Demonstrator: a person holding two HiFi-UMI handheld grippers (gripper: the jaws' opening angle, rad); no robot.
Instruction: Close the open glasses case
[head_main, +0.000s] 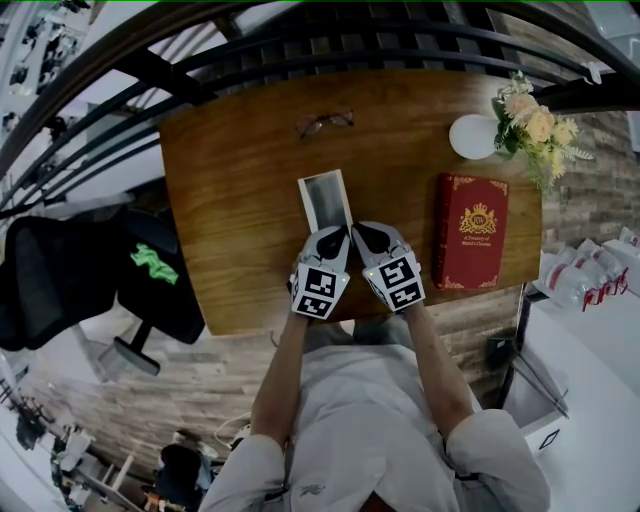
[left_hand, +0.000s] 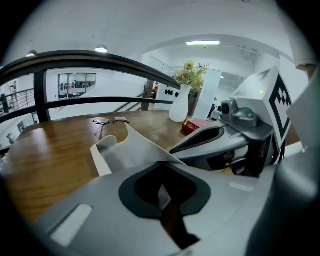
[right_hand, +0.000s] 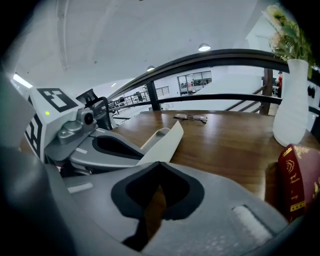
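The open glasses case (head_main: 325, 198), white with a grey lining, lies lengthwise at the middle of the wooden table (head_main: 230, 220). Its flap stands raised and tilted (left_hand: 120, 152) (right_hand: 162, 142). My left gripper (head_main: 338, 236) and right gripper (head_main: 360, 234) sit side by side at the case's near end, both shut, tips almost touching. In the left gripper view the flap rises just past my left gripper (left_hand: 165, 162), with the right gripper (left_hand: 200, 142) beyond it. In the right gripper view my right gripper (right_hand: 159, 164) is beside the flap. Whether either tip touches the flap is unclear.
A pair of glasses (head_main: 324, 122) lies past the case near the table's far edge. A red book (head_main: 472, 232) lies to the right, and a white vase of flowers (head_main: 472, 136) stands behind it. A black railing runs beyond the table. A black chair (head_main: 60, 270) stands at the left.
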